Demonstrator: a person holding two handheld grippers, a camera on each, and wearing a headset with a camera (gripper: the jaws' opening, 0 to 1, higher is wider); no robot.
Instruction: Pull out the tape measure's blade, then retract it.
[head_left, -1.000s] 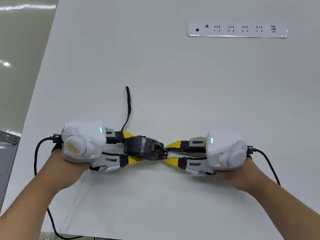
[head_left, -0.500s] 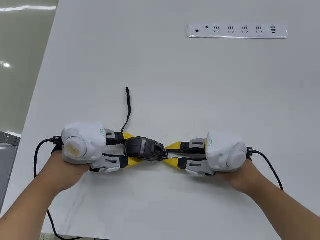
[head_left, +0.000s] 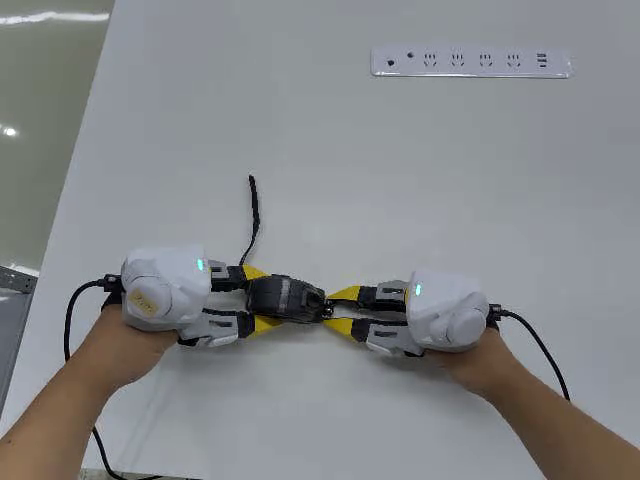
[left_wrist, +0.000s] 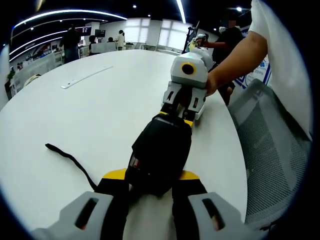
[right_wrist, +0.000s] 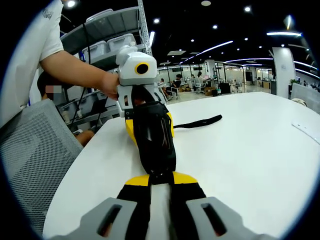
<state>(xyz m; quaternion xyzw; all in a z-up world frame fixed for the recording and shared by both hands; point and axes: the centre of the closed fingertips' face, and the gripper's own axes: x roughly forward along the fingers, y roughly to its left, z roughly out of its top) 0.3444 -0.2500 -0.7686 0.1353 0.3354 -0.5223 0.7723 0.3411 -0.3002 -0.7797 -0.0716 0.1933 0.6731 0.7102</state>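
Note:
The black tape measure (head_left: 286, 297) rests on the white table (head_left: 400, 180), and my left gripper (head_left: 262, 306) is shut on its case. In the left gripper view the case (left_wrist: 161, 147) fills the gap between the yellow-padded jaws of the left gripper (left_wrist: 152, 177). My right gripper (head_left: 340, 308) faces it from the right, its jaws shut on the blade tip (right_wrist: 159, 175) at the case's mouth. In the right gripper view the case (right_wrist: 155, 130) lies straight ahead of the right gripper (right_wrist: 160, 181). No length of blade shows outside the case. Its black strap (head_left: 255, 212) trails away across the table.
A white power strip (head_left: 470, 62) lies at the far side of the table. The near table edge runs just below both hands, with a grey mesh chair (left_wrist: 272, 150) beyond it. Cables trail from both grippers. People stand in the room behind.

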